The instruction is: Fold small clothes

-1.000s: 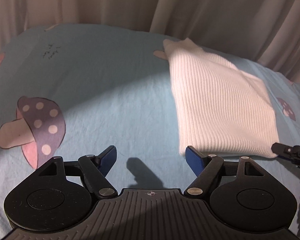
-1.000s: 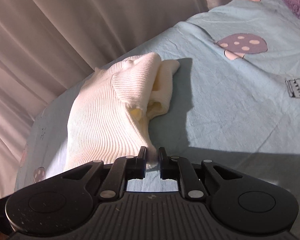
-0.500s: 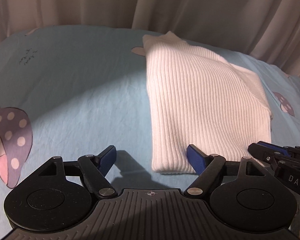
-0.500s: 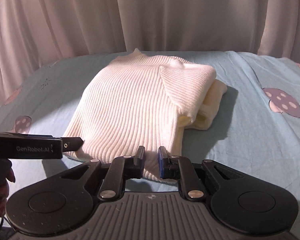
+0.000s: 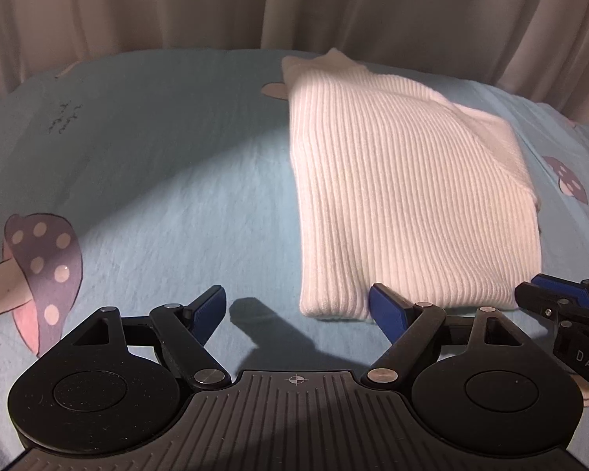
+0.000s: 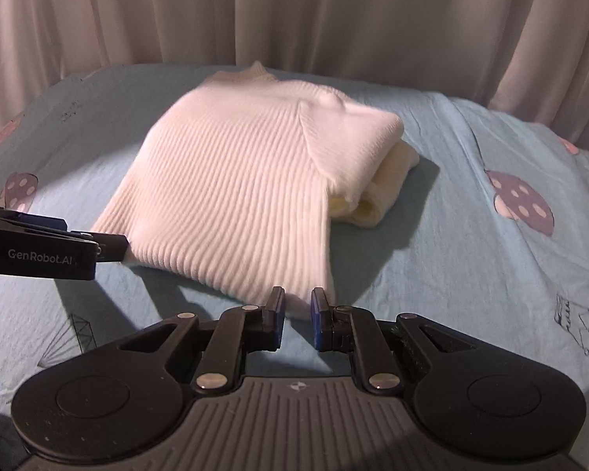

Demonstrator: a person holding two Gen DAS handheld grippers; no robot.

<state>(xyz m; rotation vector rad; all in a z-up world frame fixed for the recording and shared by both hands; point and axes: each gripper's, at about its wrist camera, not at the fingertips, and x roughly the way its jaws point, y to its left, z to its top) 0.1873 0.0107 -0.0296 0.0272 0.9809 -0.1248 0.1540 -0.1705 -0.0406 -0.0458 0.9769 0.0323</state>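
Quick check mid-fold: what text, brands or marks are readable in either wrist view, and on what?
"GenRobot.AI": side of the left gripper, right wrist view.
"DAS", cut off at the frame edge: body of the right gripper, left wrist view.
Dark scribble on the bedsheet: unreadable.

— What's underneath it all?
— A bed [image 5: 169, 165] with a light blue sheet [image 6: 471, 274] printed with spotted mushrooms [image 5: 43, 259] and small line drawings.
— And lying on it?
— A folded white ribbed sweater [image 6: 231, 204], flat on the sheet, with thicker layers bunched along its right side.
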